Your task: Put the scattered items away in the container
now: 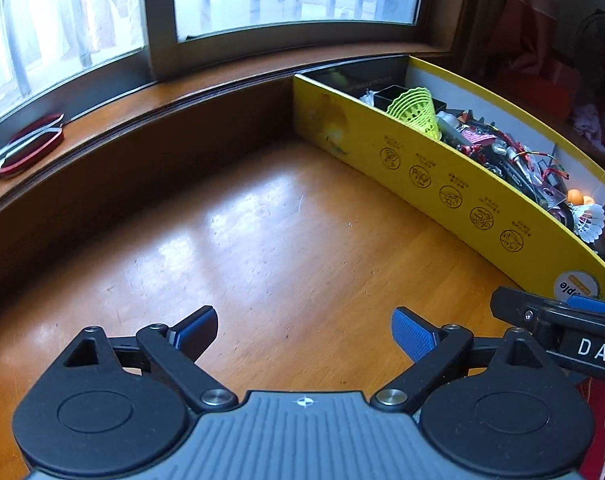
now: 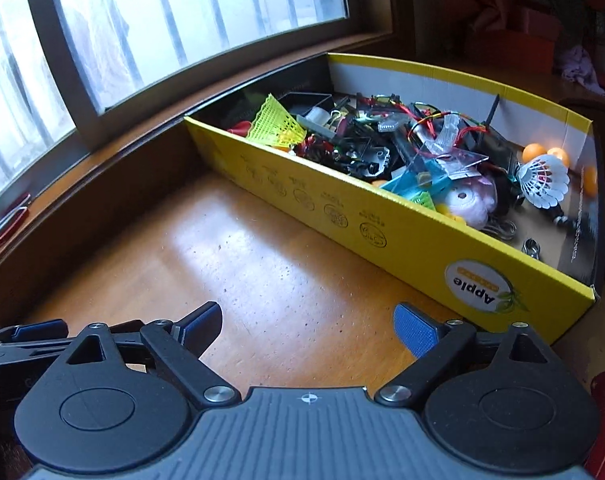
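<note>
Both my left fingers (image 1: 304, 334) and right fingers (image 2: 307, 334) are spread apart, empty, over bare tabletop (image 2: 262, 248); the filled yellow box (image 2: 402, 232) stretches away far-right, nearer my right hand.

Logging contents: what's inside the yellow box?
The box holds a mixed heap: a yellow-green shuttlecock, a white shuttlecock, orange balls, a pink yarn ball and wires with parts. Whatever lies under the heap is covered.
</note>
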A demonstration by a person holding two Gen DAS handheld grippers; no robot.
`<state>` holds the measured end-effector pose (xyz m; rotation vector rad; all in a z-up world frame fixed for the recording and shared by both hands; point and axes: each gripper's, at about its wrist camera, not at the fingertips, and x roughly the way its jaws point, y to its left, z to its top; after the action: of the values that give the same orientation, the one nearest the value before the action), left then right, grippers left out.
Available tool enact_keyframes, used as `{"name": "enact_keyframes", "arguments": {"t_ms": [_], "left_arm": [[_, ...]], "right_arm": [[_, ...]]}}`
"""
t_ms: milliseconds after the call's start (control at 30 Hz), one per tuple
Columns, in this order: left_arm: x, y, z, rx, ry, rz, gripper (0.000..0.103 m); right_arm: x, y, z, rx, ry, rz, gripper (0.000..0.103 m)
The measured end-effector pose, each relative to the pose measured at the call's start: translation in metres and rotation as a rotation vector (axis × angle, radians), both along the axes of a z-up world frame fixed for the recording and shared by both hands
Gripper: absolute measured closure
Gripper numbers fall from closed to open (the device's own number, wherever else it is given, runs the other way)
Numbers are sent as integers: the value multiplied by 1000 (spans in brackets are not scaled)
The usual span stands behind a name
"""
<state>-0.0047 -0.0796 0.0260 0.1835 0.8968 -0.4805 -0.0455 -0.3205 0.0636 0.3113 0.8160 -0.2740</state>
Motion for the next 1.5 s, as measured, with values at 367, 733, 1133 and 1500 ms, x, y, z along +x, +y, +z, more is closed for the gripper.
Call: {"name": "enact_keyframes", "arguments": {"t_ms": [367,733,1133,1500], "left_arm": [[-1,4,-7,-16,32,-36,6],[4,3,-11,-4,49,-33,6],[4,2,-12,5,55,-61,6],[4,4,-13,11,61,-74,6]], "right_arm": [[5,3,-8,-43,104,-77,8],[9,5,-9,-77,115,-90,8],[6,4,-15,-66,141,-118,8],[5,7,-15,-84,162,-134,8]]}}
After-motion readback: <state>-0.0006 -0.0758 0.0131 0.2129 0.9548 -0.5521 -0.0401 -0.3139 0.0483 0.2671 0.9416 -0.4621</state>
